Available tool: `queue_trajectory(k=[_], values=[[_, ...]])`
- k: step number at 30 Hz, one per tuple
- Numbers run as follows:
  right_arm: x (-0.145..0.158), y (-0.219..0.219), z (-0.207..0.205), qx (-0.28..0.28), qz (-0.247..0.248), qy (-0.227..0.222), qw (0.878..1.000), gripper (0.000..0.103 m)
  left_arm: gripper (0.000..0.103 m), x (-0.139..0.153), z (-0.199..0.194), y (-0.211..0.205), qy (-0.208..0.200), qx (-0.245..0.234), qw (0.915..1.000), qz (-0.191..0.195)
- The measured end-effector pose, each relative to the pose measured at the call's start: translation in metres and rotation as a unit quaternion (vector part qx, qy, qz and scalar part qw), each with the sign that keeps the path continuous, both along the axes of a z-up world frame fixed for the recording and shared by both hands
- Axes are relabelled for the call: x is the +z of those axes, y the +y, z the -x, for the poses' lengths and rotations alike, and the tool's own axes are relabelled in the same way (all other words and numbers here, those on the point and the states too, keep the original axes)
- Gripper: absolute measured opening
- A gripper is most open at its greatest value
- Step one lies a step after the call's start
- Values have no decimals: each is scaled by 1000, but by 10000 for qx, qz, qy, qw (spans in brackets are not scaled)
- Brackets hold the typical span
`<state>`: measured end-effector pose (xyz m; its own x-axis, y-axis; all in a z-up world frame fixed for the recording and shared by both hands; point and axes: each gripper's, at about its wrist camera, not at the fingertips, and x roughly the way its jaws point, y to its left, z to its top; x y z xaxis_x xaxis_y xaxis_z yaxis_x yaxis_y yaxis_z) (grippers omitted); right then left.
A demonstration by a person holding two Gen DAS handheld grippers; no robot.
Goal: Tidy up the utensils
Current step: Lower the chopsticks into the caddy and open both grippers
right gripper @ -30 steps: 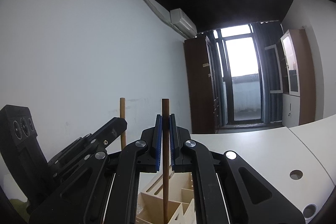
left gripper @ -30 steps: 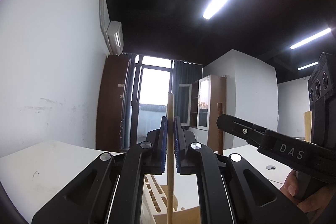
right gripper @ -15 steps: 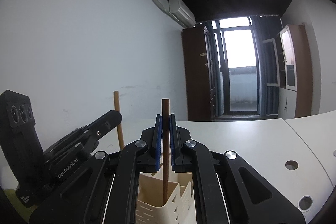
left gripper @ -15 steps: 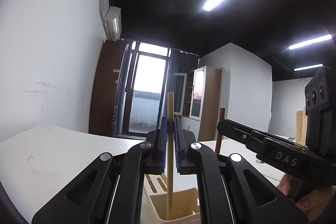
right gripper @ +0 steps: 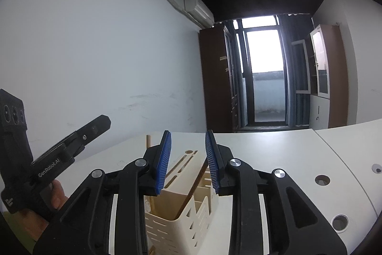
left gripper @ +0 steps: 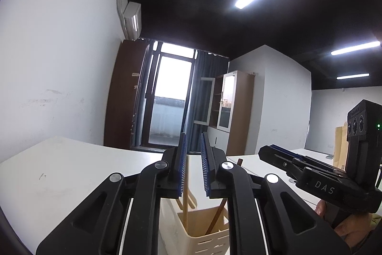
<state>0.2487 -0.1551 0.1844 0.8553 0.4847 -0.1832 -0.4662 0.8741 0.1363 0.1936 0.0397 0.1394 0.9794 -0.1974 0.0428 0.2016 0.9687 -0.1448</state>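
Left gripper [left gripper: 193,166] spread, gripping nothing; right gripper [right gripper: 188,159] likewise spread, empty. Light stick [left gripper: 184,212] and dark stick [left gripper: 216,216] stand in cream holder [left gripper: 205,239] on white table [left gripper: 59,173], directly below and ahead of both grippers. Long axes near upright (dark one leans). Left gripper nearer light stick. Legible: "DAS", "GenRobot.AI".

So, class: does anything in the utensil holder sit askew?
Yes. In the cream holder, the dark brown utensil handle leans diagonally, while the light wooden handle stands nearly upright. Nothing looks spilled or damaged.
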Motion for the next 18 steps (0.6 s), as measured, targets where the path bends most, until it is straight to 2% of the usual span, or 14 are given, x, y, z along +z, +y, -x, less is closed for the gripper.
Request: queue_trajectory(k=[7, 12, 18], values=[[-3, -2, 6, -87, 69, 96, 9999, 33, 27, -3, 6, -1, 232, 25, 9996, -181], [-6, 3, 16, -147, 217, 113, 9996, 41, 32, -3, 14, -3, 316, 115, 9989, -323], [-15, -2, 25, -299, 385, 284, 9984, 46, 38, -1, 24, -3, 582, 282, 9968, -466]])
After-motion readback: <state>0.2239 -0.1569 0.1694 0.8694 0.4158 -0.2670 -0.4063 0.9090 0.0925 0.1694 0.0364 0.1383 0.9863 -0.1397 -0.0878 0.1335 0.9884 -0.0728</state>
